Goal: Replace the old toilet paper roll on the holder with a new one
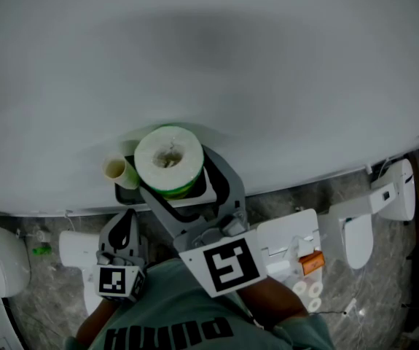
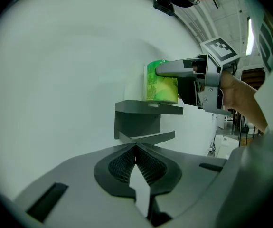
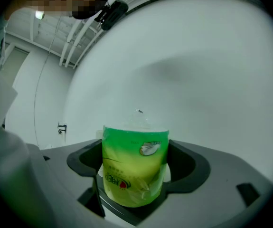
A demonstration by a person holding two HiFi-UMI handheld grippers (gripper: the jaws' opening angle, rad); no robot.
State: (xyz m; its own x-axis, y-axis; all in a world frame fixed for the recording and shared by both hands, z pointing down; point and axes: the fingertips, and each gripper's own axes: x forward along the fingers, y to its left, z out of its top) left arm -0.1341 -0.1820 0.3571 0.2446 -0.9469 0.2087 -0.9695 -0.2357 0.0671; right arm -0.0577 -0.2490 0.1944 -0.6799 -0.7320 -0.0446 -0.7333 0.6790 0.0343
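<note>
Holder mostly hidden under wrapped roll, wrapper print unreadable — forearm cut by bottom edge

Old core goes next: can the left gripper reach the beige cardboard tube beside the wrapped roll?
Likely yes: the left gripper, shut and empty, is near the beige cardboard tube, nothing between; the green-wrapped roll stands close beside it.

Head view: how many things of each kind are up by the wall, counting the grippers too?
green-wrapped roll: 1
empty cardboard tube: 1
holder: 1
grippers: 2, the left gripper and the right gripper
Total: 5
</note>
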